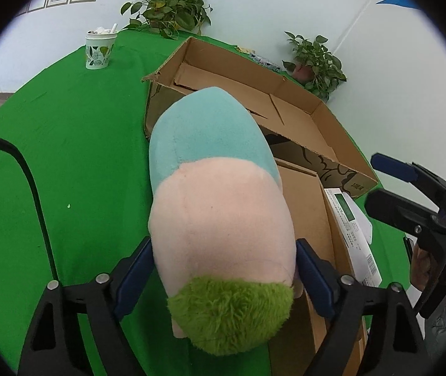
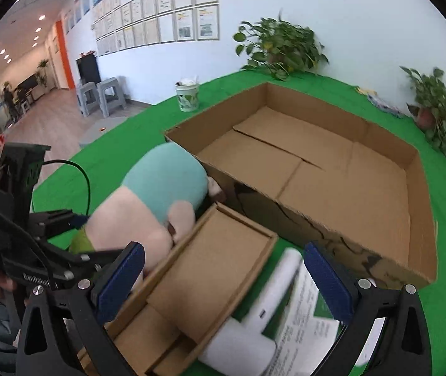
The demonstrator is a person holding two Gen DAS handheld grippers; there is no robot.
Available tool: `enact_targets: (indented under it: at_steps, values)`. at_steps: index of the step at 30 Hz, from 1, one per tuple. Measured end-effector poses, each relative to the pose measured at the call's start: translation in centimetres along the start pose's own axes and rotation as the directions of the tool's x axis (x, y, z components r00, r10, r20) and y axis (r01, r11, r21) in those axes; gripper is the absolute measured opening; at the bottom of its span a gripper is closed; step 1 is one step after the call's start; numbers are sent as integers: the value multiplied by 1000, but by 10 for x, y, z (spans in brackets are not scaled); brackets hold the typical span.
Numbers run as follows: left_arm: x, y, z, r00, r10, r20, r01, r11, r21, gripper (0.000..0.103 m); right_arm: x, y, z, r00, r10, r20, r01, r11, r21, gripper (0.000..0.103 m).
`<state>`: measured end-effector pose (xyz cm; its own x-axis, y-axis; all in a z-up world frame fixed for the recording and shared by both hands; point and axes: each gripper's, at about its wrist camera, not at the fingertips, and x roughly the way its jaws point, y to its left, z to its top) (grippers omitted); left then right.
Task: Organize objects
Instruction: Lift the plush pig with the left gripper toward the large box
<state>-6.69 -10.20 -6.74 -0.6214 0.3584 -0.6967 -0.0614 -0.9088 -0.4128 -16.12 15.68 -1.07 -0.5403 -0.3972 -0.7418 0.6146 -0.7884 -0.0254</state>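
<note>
Left wrist view, plush toy (image 1: 220,219) between left tool (image 1: 224,269) pads, seemingly gripped, right tool (image 2: 223,279) open, empty.

Your left gripper (image 1: 224,277) points steeply down, blue pads (image 1: 135,277) set against both sides of the plush toy (image 1: 220,206). Your right gripper (image 2: 223,277) tilts down too, jaws spread wide, nothing between them. A hand (image 1: 423,264) shows behind it.

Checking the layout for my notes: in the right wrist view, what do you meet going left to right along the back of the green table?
Patterned cup → large leafy plant → small stack of printed items → smaller potted plant.
</note>
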Motion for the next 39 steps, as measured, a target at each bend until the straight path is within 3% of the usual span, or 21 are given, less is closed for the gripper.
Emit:
enact_targets:
  at_steps: [4, 8, 12, 14, 15, 16, 17, 20, 22, 32, 39]
  values:
    - [-10, 10, -4, 1000, -14, 13, 15, 999, -31, 69, 21, 20, 22, 997, 75, -1, -75, 997, -26, 102]
    - [-31, 29, -11, 1000, 1, 29, 1, 996, -89, 67, 46, 34, 39, 974, 220, -42, -220, 975, 14, 102]
    - [-53, 45, -29, 1000, 5, 31, 0, 991, -136, 67, 72, 57, 49, 906, 409, -111, -398, 911, 106, 102]
    - [-60, 50, -39, 1000, 1, 29, 3, 988, -153, 67, 88, 77, 50, 843, 514, -157, -492, 856, 161, 102]
    - [-63, 51, -41, 1000, 3, 28, 2, 987, -159, 67, 95, 86, 50, 822, 540, -180, -513, 840, 177, 102]
    - [-65, 52, -45, 1000, 13, 24, -9, 986, -165, 67, 101, 96, 49, 814, 543, -205, -512, 838, 186, 103]
    - [-67, 55, -47, 1000, 6, 24, -2, 985, -175, 67, 106, 103, 49, 821, 525, -225, -493, 850, 185, 103]
    - [-72, 58, -51, 1000, 5, 29, 1, 982, -187, 66, 119, 111, 43, 811, 514, -281, -458, 855, 244, 100]
    - [-72, 56, -52, 1000, 19, 24, -15, 984, -175, 66, 124, 113, 35, 816, 496, -297, -430, 864, 263, 93]
    - [-71, 28, -37, 995, 94, 32, -91, 991, -97, 62, 102, 102, 18, 874, 466, -136, -411, 859, 305, 68]
    - [-76, -47, 18, 988, 77, 132, -94, 988, 121, 62, 35, 44, 35, 916, 388, 100, -398, 858, 325, 66]
